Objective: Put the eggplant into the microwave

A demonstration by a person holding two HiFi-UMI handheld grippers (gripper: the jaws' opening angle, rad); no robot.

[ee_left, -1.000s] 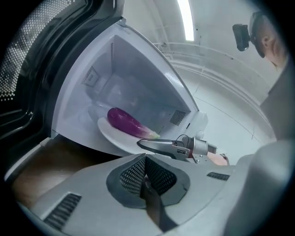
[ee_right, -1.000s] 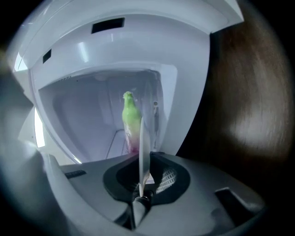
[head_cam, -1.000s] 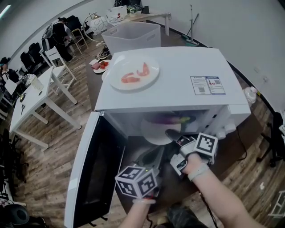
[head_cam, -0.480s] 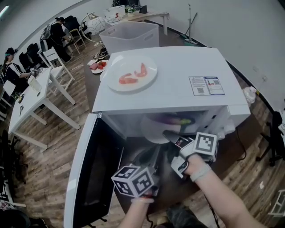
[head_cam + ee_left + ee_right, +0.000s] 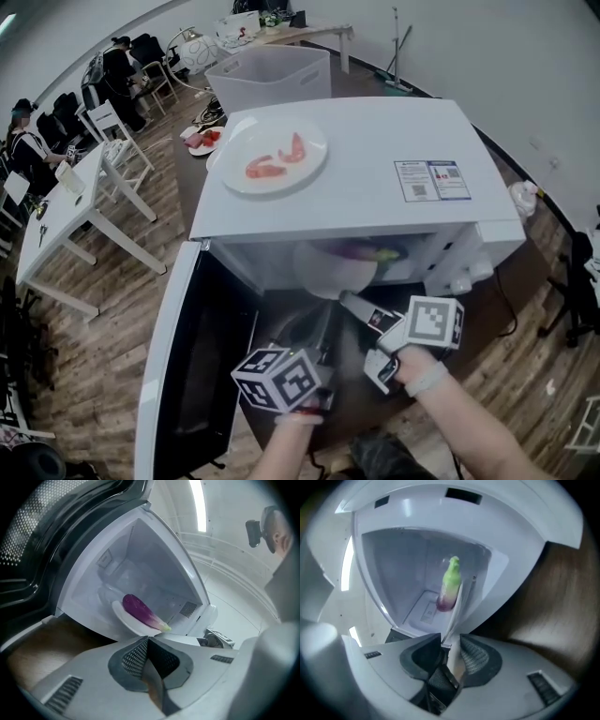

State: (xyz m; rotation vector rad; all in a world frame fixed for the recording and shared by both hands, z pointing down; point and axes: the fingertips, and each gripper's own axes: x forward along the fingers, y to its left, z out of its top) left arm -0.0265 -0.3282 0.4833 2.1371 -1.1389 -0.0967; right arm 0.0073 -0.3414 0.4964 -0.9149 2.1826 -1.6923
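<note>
Centre of head view: eggplant (image 5: 361,251) lies on white plate (image 5: 319,274) inside open microwave (image 5: 375,159). Right gripper (image 5: 451,645) jaws just spread (plate rim between, unpinched). Left gripper (image 5: 147,641) pressed together.

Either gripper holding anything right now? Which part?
Nothing gripped: jaws of the right gripper have just been opening, plate rim between them; left gripper shut, empty.

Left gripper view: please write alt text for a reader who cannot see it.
A purple eggplant lies on a white plate inside the open microwave, seen at a tilt. In the foreground the left claw is shut and empty.
</note>
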